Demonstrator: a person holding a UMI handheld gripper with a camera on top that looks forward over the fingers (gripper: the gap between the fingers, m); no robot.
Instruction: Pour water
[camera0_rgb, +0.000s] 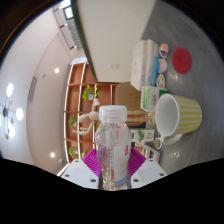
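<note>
A clear plastic water bottle (113, 145) with a white cap and a label stands upright between my fingers. My gripper (113, 166) is shut on the bottle, with both magenta pads (92, 164) pressed against its sides. A yellow-green mug (180, 114) with a white inside lies beyond the fingers to the right, its open mouth turned toward the bottle. The scene appears tilted, so the gripper and bottle seem held off the table.
On the grey table (190, 30) beyond the mug stand a boxed pack of cups (147, 62), a red lid (183, 60) and a small round item. A wooden shelf unit (82, 95) with plants stands to the left, under a white ceiling.
</note>
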